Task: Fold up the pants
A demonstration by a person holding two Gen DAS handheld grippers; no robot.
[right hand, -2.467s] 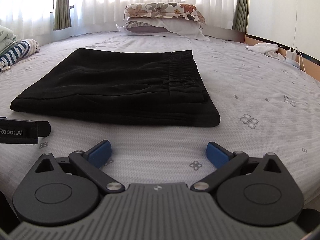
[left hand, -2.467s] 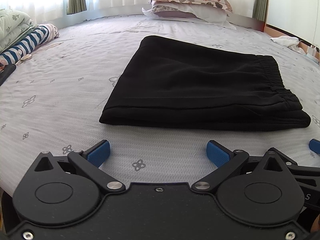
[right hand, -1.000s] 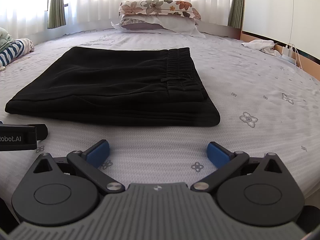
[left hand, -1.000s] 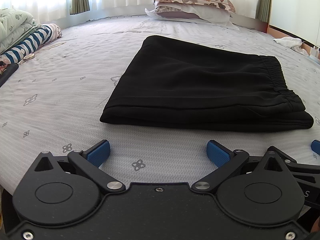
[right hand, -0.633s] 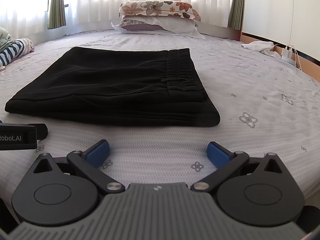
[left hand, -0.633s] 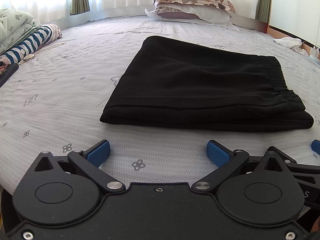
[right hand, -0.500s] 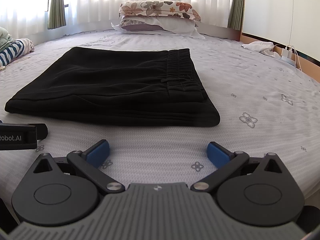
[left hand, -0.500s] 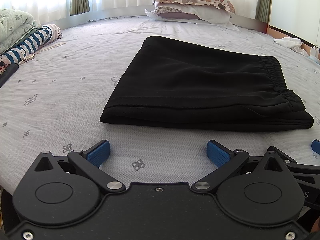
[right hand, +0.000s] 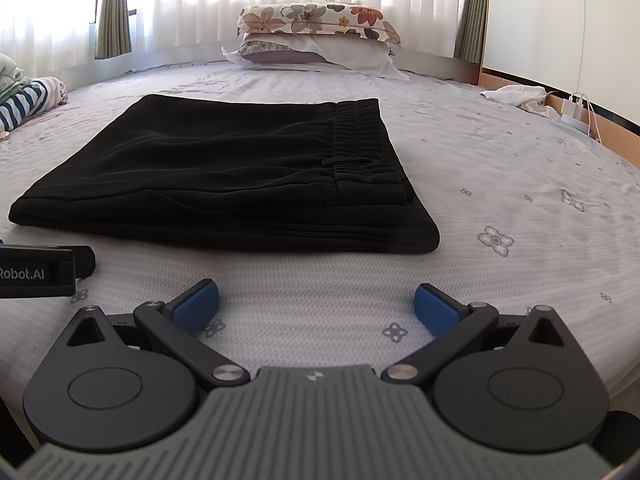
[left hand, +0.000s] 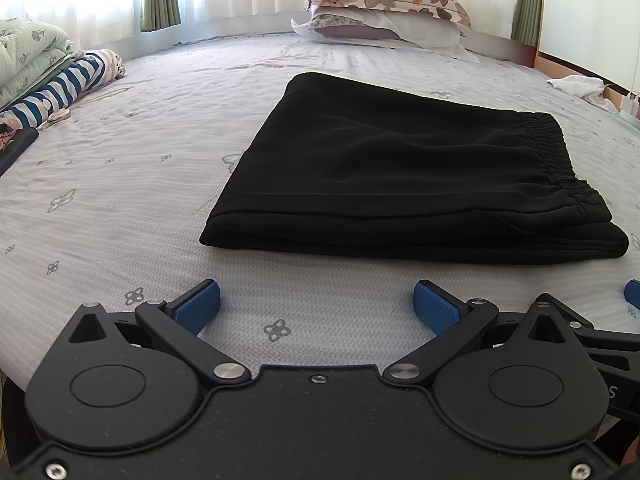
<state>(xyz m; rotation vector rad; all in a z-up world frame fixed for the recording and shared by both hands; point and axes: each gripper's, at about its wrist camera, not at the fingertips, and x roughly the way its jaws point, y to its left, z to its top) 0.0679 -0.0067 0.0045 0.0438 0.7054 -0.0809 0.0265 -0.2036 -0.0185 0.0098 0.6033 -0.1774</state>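
The black pants (left hand: 404, 176) lie folded in a flat rectangle on the bed, elastic waistband on the right side; they also show in the right wrist view (right hand: 224, 176). My left gripper (left hand: 316, 304) is open and empty, just short of the pants' near edge. My right gripper (right hand: 316, 304) is open and empty, in front of the pants' near right corner. The left gripper's body (right hand: 40, 270) shows at the left edge of the right wrist view.
The bed sheet (left hand: 100, 184) is pale with small flower prints. Stacked pillows (left hand: 384, 12) lie at the head. Folded bedding and a striped cloth (left hand: 52, 88) lie at the far left. A white cloth (right hand: 516, 94) and a charger (right hand: 576, 110) are at the right edge.
Both grippers drifted very slightly over the earlier frames and have held still for the last half second. The pants have not moved.
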